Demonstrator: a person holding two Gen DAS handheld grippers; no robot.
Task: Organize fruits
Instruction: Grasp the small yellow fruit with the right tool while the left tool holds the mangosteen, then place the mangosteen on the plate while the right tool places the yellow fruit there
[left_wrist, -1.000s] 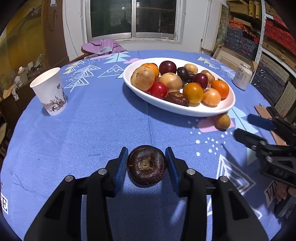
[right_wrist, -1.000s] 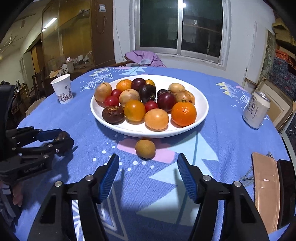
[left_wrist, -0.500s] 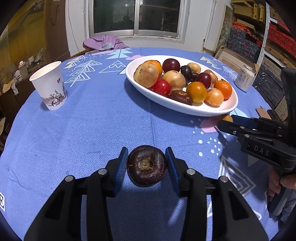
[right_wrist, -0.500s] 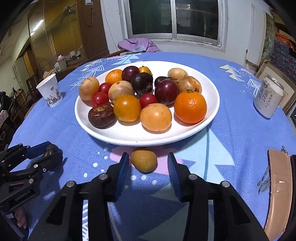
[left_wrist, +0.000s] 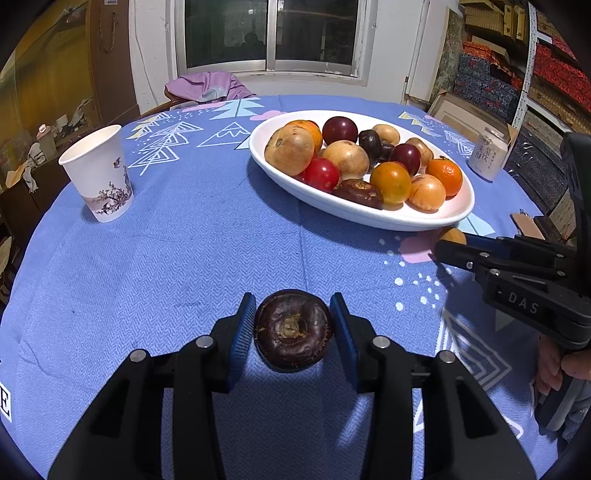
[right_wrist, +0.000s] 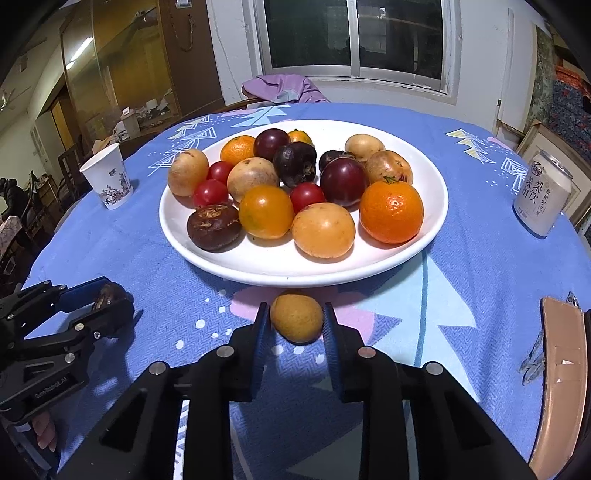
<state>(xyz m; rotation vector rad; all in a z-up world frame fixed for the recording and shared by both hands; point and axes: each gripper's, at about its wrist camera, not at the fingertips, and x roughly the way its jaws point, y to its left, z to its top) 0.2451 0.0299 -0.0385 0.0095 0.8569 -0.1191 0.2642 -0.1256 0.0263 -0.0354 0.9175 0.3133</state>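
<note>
1. Two grippers, each with one fruit between its jaws, both low over the blue-clothed table (left_wrist: 207, 258).
2. Left gripper (left_wrist: 293, 326): jaws narrow, clamped on the dark brown fruit (left_wrist: 293, 329), stem scar facing the camera. It looks lifted just clear of the cloth, judging by the shadow under it.
3. Right gripper (right_wrist: 294, 320): jaws have just been closing and now sit against both sides of the small yellow-brown fruit (right_wrist: 296, 316). Looks gripped; fruit appears to rest on the cloth, not lifted yet.
4. Key relation: the white plate (right_wrist: 258, 267) lies straight ahead of both jaws. The yellow-brown fruit sits just outside its near rim, so the right hand is much the nearer. The left hand is well back, plate up and to its right.
5. Yellow-brown fruit is slightly oval, long axis across the jaws.
6. Plate is already crowded. Judgement: free space is along the near rim, front of the oranges (right_wrist: 391, 210). Lift over the lip first.
7. Farther out: paper cup (left_wrist: 98, 173) left, drink can (right_wrist: 541, 195) right, both well clear of the path.
</note>
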